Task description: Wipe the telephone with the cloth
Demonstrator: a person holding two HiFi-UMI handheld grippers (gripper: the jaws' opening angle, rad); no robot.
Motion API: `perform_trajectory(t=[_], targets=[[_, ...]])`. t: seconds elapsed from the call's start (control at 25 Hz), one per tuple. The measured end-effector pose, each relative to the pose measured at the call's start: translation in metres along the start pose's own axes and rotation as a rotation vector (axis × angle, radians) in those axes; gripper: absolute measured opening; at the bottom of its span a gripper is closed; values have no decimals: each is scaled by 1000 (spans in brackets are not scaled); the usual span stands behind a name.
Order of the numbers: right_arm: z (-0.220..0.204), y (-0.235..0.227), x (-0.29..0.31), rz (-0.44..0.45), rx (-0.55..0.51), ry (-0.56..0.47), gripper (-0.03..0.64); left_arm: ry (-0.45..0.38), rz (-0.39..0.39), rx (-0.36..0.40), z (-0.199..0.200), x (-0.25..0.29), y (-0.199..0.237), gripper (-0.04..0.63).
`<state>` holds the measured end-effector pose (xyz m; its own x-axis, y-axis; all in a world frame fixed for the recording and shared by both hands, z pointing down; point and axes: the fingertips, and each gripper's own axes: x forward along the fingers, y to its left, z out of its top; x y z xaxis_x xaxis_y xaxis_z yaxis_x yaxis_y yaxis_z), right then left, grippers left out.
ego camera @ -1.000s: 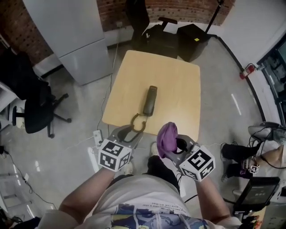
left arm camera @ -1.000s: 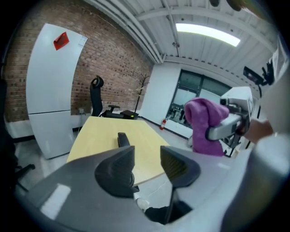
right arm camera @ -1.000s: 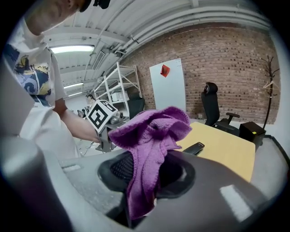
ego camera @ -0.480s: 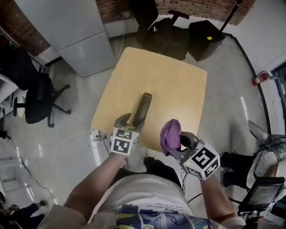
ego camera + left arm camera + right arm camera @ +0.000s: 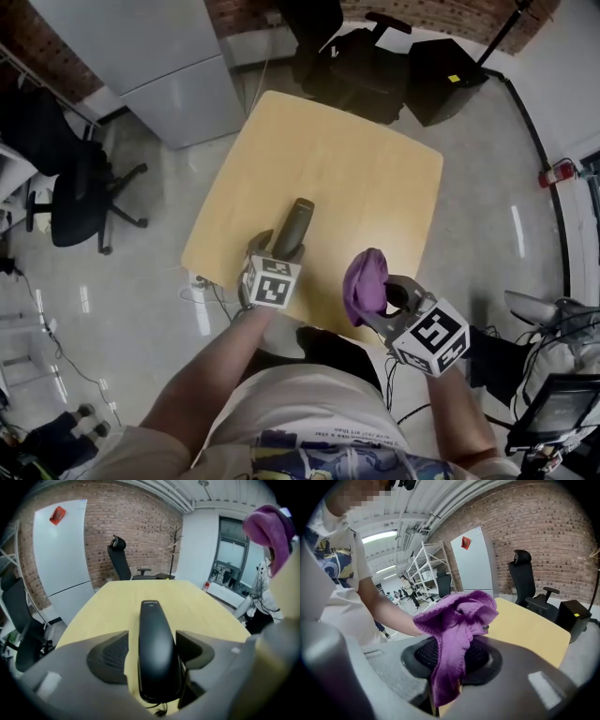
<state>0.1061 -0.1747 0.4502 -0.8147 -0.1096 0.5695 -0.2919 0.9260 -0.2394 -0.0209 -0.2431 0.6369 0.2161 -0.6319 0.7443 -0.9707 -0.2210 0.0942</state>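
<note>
Left claw [image 5: 278, 251]: opening, telephone [image 5: 157, 639] between its jaws, at table's [image 5: 366, 178] near edge.
Right claw [image 5: 452, 660]: clamped on purple cloth [image 5: 457, 616], near that edge.

Phone [image 5: 157, 653] is glossy blk plastic, cloth [image 5: 454, 630] fuzzy fabric, table [image 5: 366, 178] smooth matt wood

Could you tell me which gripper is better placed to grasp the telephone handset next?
Left gripper: its jaws are opening with the telephone handset between them; the right gripper is shut on the purple cloth.
</note>
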Motion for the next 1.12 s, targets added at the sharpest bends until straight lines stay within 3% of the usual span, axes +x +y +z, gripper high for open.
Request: perform_trajectory(t=[0.28, 0.6, 0.88, 1.12], targets=[[-6, -10, 1, 7, 9, 13, 112, -3, 9, 11, -2, 15, -5, 269], [-2, -11, 5, 2, -4, 14, 112, -43, -3, 23, 4, 4, -7, 255], [26, -11, 7, -17, -35, -47, 112, -141, -70, 47, 31, -42, -18, 255], [76, 3, 10, -12, -92, -135, 112, -203, -138, 87, 52, -98, -34, 255]])
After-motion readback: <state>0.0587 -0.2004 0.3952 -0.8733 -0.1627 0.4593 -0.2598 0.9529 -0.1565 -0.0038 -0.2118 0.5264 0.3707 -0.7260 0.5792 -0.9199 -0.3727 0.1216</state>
